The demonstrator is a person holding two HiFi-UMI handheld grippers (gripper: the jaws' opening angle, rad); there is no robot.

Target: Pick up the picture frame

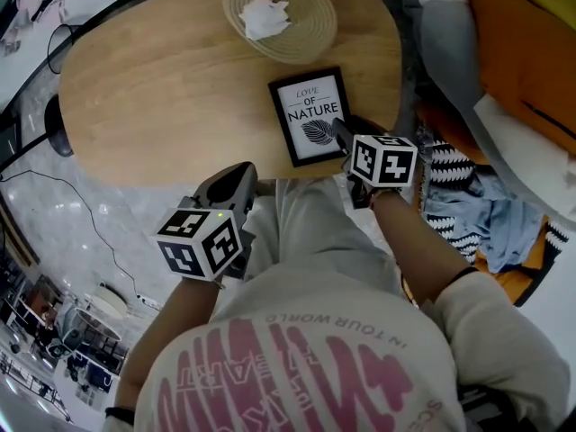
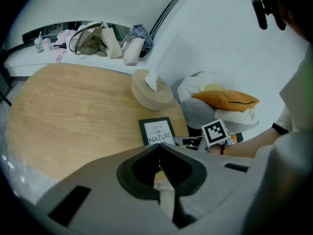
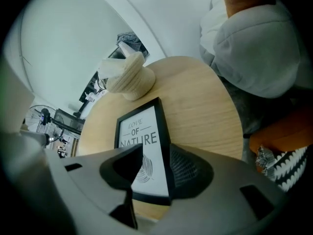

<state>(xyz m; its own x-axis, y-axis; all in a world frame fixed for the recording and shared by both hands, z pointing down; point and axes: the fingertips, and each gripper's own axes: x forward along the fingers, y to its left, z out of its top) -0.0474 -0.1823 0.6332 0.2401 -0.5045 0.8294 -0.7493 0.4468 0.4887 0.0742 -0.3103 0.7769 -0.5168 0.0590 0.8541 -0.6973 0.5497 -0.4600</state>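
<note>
The black picture frame point(image 1: 310, 115) with a "Love of Nature" print lies flat near the front right edge of the oval wooden table point(image 1: 162, 88). My right gripper point(image 1: 342, 139) stands at the frame's point(image 3: 142, 131) near right corner, angled down. It point(image 3: 156, 166) is open, with the frame's right border between the jaws, one jaw over the glass and one outside the edge. My left gripper point(image 1: 236, 180) hovers off the table's front edge, left of the frame point(image 2: 157, 131). It point(image 2: 159, 161) is shut with nothing in it.
A woven bowl point(image 1: 315, 34) holding a crumpled tissue point(image 1: 264, 16) stands behind the frame. Orange and grey cushions point(image 1: 522, 52) and patterned cloth point(image 1: 459, 196) lie right of the table. Bags point(image 2: 98, 40) sit on the far ledge.
</note>
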